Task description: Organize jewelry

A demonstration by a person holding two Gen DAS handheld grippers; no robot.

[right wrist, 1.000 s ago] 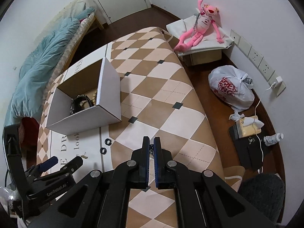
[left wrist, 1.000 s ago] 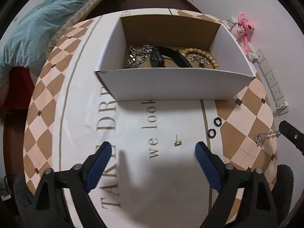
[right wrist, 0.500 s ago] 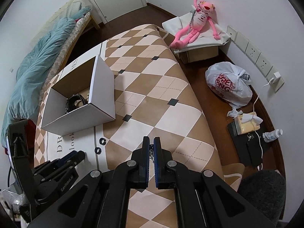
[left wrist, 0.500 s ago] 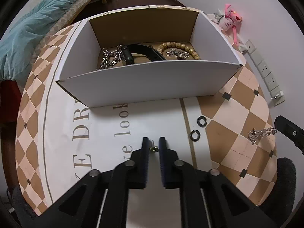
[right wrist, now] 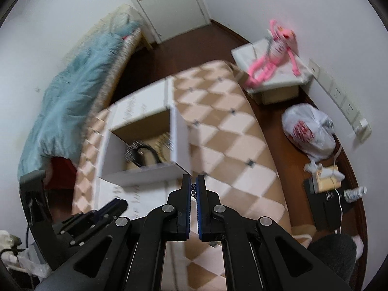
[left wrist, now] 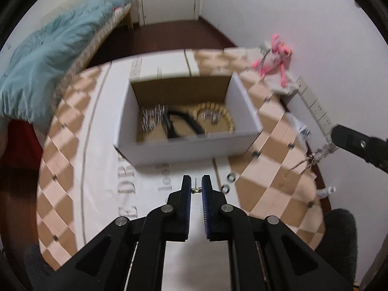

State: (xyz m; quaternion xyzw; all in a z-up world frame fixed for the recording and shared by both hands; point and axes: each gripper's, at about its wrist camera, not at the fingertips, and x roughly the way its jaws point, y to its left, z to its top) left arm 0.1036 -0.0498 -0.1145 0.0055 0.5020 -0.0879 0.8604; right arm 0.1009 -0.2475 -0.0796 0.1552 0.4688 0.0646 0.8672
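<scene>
Pinching gold earring (left wrist: 196,190) btwn left tongs (left wrist: 196,189), right tongs (right wrist: 193,190) clenched on chain (left wrist: 312,158)

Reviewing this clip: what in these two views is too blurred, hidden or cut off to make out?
- Jewelry in the box, left wrist view: motion blur smears chains and beads.
- Small gold piece in the left gripper: too small to identify.
- Chain in the right gripper, right wrist view: mostly hidden between the fingers.
- Print on the tablecloth: blurred, partly covered by box and gripper.
</scene>
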